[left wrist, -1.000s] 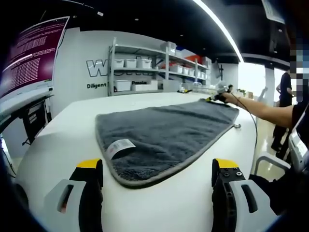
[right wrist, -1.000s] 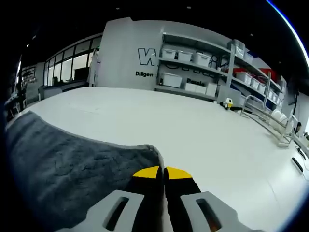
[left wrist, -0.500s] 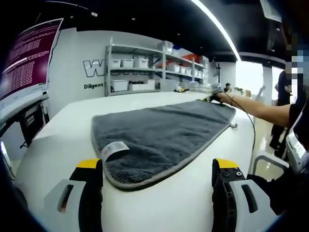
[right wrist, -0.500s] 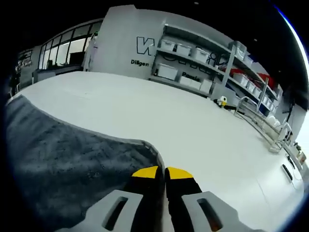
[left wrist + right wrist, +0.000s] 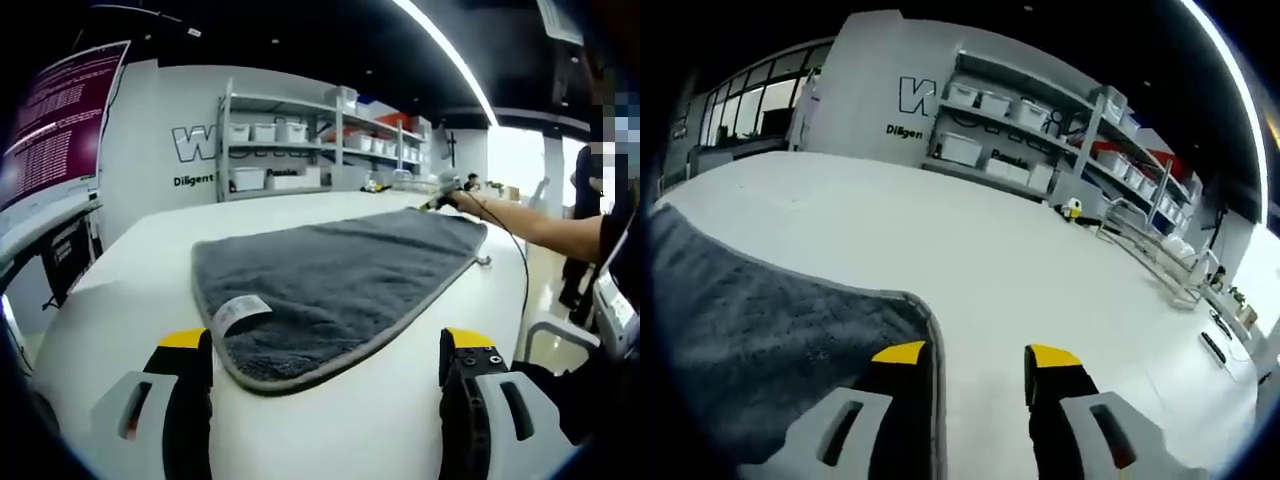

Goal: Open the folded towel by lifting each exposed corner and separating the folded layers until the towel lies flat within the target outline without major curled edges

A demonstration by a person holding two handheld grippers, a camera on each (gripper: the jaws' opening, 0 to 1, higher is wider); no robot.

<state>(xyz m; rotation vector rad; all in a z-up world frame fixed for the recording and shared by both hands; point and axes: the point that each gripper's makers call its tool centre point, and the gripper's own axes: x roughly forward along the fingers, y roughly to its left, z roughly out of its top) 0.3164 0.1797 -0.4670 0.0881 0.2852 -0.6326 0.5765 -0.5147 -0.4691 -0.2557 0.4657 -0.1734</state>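
One towel: the grey towel lies spread on the white table, with a paler hem all around and no fold visible on top.
Label: a small white tag sits at the near corner, between the jaws of the left gripper and a little ahead of them.
Far corner: in the right gripper view the rounded corner of the towel lies flat on the table, under the left jaw of the right gripper.
Right gripper: its jaws stand apart and hold nothing; the corner is free. In the left gripper view this gripper is at the far corner, at the end of the person's arm.
Left gripper: its jaws are wide apart and empty, low over the table just before the near hem.
Outline: I cannot find a target outline on the table.
Step in hand: I judge it is the final smoothing and check of the edges.
How to do it well: lift the right gripper straight up so the corner is not dragged, then look along each hem for curls; press or pull a corner outward only where it is needed.
Surroundings: shelves with white bins stand behind the table.
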